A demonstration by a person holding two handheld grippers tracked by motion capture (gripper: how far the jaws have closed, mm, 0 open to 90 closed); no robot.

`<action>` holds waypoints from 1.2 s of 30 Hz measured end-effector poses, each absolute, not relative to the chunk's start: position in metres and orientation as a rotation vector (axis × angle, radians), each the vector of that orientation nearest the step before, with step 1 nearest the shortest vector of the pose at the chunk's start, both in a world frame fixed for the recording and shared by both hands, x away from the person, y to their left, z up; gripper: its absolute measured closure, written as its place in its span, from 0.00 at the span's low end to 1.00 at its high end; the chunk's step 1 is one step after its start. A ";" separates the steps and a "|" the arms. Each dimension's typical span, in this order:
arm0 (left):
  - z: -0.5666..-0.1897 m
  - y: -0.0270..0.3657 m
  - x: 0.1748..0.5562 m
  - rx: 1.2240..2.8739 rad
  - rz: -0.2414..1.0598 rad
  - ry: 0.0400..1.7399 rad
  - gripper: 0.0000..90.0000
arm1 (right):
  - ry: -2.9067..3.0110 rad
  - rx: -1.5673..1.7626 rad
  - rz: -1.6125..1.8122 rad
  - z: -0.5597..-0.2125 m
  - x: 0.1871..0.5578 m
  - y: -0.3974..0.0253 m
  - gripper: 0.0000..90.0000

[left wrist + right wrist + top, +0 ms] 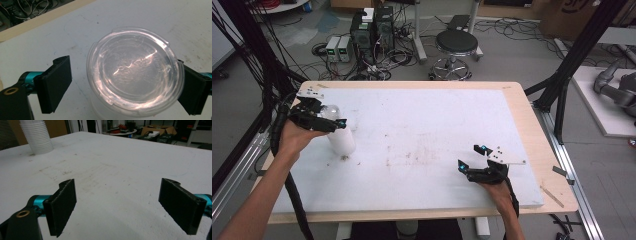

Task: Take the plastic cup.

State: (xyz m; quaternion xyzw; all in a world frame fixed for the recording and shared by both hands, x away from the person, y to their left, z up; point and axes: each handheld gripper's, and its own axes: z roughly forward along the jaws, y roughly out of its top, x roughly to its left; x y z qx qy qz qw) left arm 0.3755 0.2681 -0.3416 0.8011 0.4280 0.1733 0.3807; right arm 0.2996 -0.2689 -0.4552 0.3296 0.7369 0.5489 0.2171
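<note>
White tabletop (422, 130): L tool (330, 118) open round cup stack (343, 140).

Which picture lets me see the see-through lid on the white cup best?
The left gripper view: it looks straight down on the clear lid, big and sharp, between the left hand-held gripper jaws. The high view shows the lid small and partly hidden. The right gripper view shows the white cup, its top cut off.

On the white tabletop (422, 130), the left gripper (334, 121) sits at the top of a white stack of cups (342, 140) near the left edge; its jaws seem to straddle the clear lid (329, 111). The right gripper (472, 157) rests low at the near right, jaws apart, well away from the stack
</note>
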 end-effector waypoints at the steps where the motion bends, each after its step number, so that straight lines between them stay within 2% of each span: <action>1: -0.342 0.268 0.376 2.049 0.440 1.089 0.12 | 2.041 0.913 1.520 -0.455 0.300 -0.269 0.16; 5: -0.343 0.267 0.376 2.068 0.429 1.086 0.15 | 2.041 0.917 1.516 -0.455 0.299 -0.268 0.16; 22: -0.343 0.267 0.375 2.066 0.404 1.059 0.37 | 2.038 0.922 1.512 -0.455 0.300 -0.268 0.16; 36: -0.342 0.269 0.374 2.058 0.402 1.068 0.39 | 2.037 0.926 1.513 -0.455 0.300 -0.268 0.17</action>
